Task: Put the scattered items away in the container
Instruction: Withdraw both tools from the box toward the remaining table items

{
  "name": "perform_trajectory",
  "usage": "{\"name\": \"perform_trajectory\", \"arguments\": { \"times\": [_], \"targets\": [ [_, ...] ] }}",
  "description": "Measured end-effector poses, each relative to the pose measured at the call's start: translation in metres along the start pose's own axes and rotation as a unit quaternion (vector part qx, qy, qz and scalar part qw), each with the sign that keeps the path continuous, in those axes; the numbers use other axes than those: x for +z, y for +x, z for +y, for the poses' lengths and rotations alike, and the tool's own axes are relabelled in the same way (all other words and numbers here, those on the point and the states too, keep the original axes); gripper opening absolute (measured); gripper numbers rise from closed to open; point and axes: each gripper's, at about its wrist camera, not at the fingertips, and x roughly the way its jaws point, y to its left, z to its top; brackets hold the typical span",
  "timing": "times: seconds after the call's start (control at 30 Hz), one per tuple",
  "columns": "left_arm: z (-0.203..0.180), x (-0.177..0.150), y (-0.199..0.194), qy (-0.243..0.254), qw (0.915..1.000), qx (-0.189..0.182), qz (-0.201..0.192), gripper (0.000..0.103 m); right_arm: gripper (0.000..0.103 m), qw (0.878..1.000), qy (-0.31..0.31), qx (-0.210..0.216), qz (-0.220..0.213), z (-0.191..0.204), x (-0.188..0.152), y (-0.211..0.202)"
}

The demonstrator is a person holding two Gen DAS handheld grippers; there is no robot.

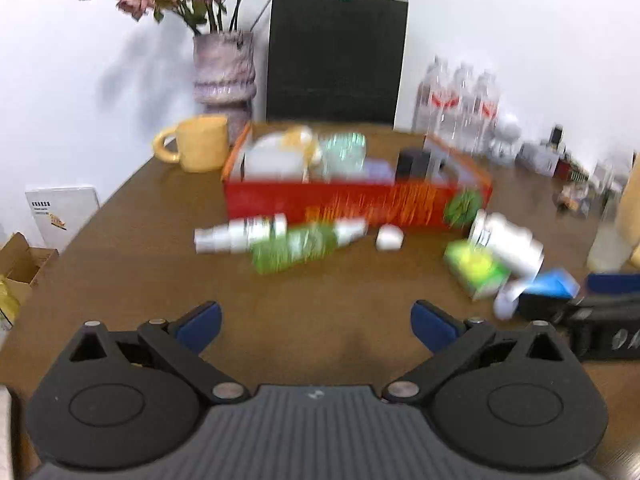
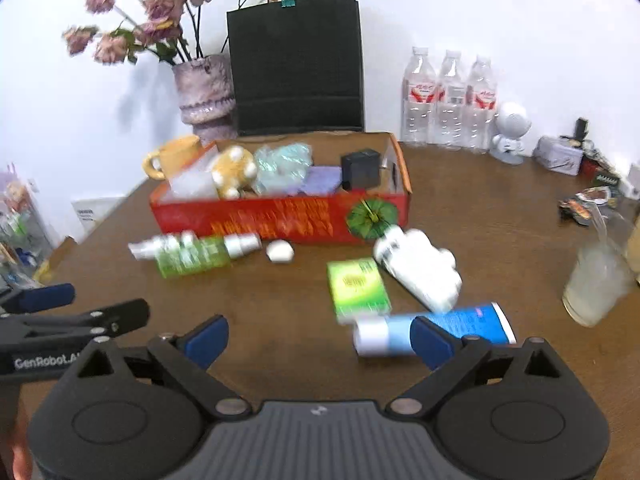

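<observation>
Left wrist view (blurred). Left claw: jaws spread wide, nothing between them, above bare brown worktop. Red box mid-worktop, already holding several items. In front of it, lying flat: green spray bottle, small white object, white jar tipped on its side, green carton touching the jar, blue tube at right. Yellow mug left of the box.

Right wrist view. Right claw: jaws spread wide, empty; blue tube lies just beyond its right finger (contact cannot be told). Green carton beside white jar; green spray bottle and small white object before the red box. Left claw enters at left edge.
</observation>
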Motion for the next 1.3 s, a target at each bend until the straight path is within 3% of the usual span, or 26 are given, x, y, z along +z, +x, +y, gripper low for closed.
{"name": "perform_trajectory", "arguments": {
  "times": [0.1,0.2,0.3,0.43,1.3],
  "targets": [
    [0.003,-0.030,0.011,-0.002,1.0000,0.001,0.007,0.103,0.098,1.000,0.003,-0.026,-0.006,-0.001,-0.031,0.008],
    [0.005,-0.045,0.022,-0.016,0.9997,-0.007,0.019,0.103,0.098,1.000,0.014,-0.025,0.003,-0.002,-0.049,0.021],
    [-0.007,-0.045,0.023,0.030,0.9994,0.012,0.015,0.103,0.099,0.999,0.023,-0.025,0.012,-0.003,-0.056,0.036],
    [-0.007,-0.045,0.029,0.021,0.9994,0.007,0.027,0.103,0.103,0.999,0.012,-0.030,0.003,0.001,-0.061,0.045],
    [-0.005,-0.046,0.030,0.015,0.9994,0.012,0.029,0.103,0.103,0.999,0.002,-0.035,0.005,0.002,-0.058,0.049]
  ]
}}
